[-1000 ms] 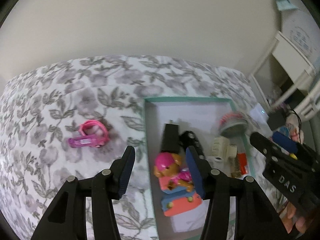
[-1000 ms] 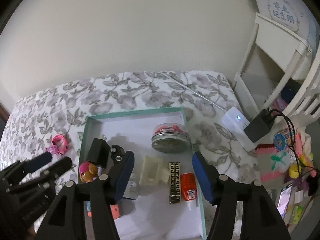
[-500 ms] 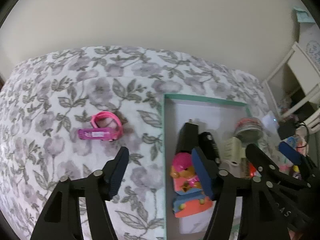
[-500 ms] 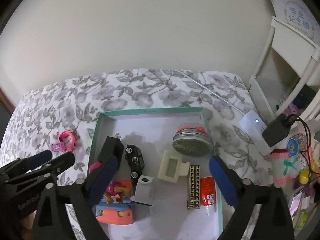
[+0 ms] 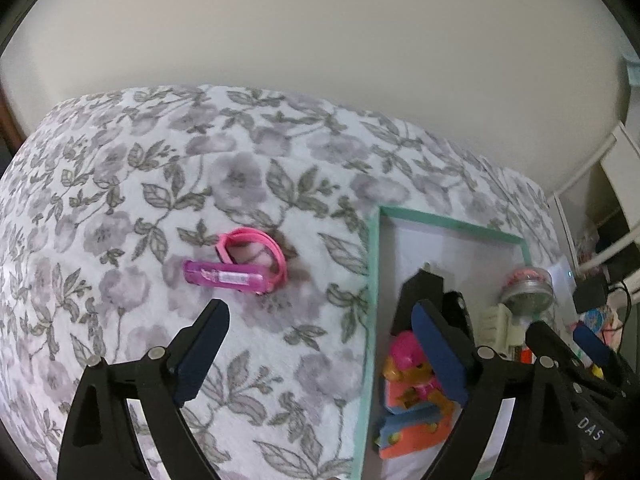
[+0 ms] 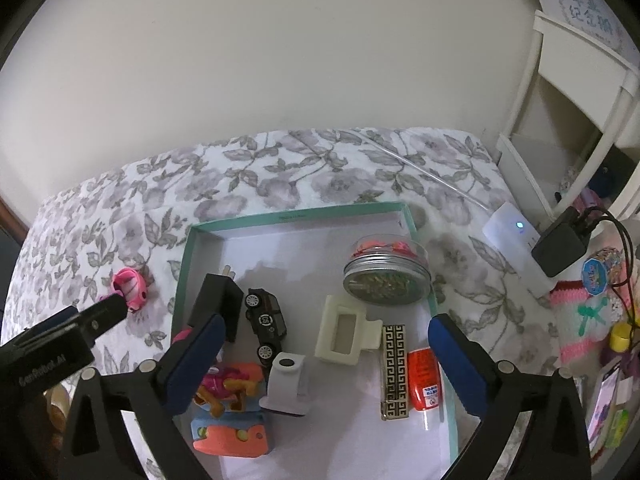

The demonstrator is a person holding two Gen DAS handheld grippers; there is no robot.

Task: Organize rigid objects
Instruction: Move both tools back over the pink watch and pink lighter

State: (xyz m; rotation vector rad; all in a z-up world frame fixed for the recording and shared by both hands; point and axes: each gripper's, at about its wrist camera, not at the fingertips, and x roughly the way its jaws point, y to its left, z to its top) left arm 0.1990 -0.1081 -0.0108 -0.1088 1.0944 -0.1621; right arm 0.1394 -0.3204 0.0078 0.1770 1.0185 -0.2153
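Both grippers are held with jaws spread and empty: the left gripper [image 5: 320, 352] near the pink watch [image 5: 244, 266], the right gripper [image 6: 324, 344] over the teal box [image 6: 296, 216].

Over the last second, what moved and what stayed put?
The left gripper has swung left, away from the tray, toward the pink watch on the bedspread; it is open and empty. The right gripper, also open, pulled back slightly over the tray. Watch and tray contents stayed put.
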